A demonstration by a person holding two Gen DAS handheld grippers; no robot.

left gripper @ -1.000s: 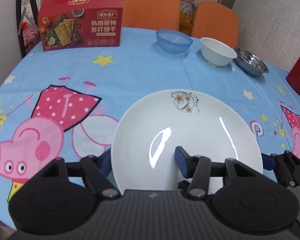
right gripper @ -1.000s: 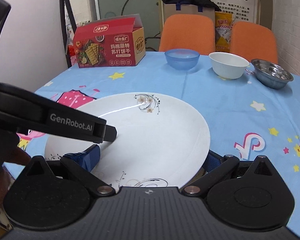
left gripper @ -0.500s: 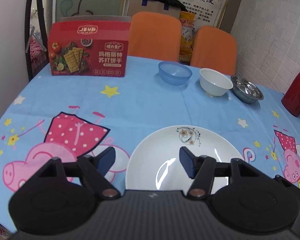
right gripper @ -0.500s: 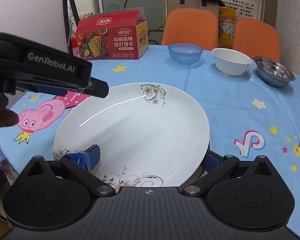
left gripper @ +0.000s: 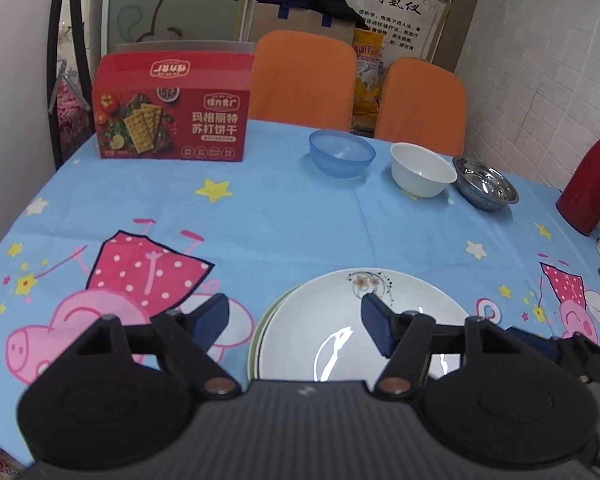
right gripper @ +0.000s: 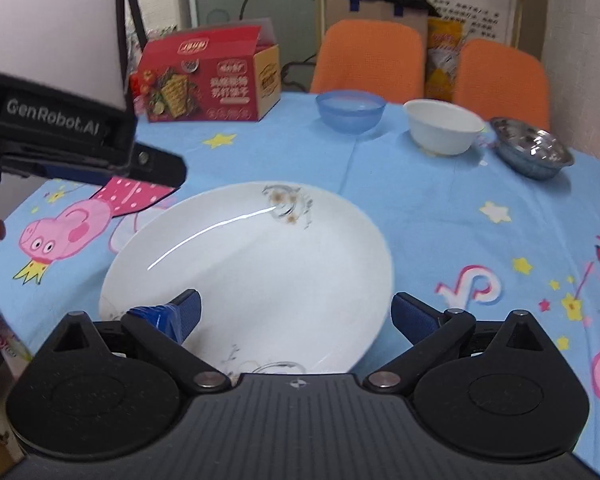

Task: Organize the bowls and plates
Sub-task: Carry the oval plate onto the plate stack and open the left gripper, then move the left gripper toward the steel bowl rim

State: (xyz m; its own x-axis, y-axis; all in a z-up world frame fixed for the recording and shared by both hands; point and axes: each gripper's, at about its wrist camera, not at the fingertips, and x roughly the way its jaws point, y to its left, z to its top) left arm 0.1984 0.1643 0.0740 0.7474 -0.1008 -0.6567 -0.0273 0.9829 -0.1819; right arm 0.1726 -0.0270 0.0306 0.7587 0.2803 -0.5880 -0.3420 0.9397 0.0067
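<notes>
Your left gripper (left gripper: pixel 296 322) has its jaws opening, with nothing pressed between the blue pads: one pad hangs over the cartoon tablecloth (left gripper: pixel 284 220), the other over the near part of the white plate (left gripper: pixel 364 320). Your right gripper (right gripper: pixel 296 314) is opening as well, its pads standing wide. The plate's near rim lies between them, the left pad above the plate's surface and the right pad just off its edge; neither visibly clamps it.

The white plate with its small flower sprig lies flat on the table close in front of you. In the left wrist view a second rim with a greenish edge (left gripper: pixel 260 332) peeks out from under its left side, so it sits on another plate.

Across the table, three bowls stand in a row, well apart from the plates: a blue bowl (left gripper: pixel 342 153), a white bowl (left gripper: pixel 423 169) and a steel bowl (left gripper: pixel 486 183), the last two nearly touching. A red cracker box (left gripper: pixel 172 120) stands far left, a red thermos (left gripper: pixel 590 184) at the right edge, and two orange chairs (left gripper: pixel 304 80) behind.
</notes>
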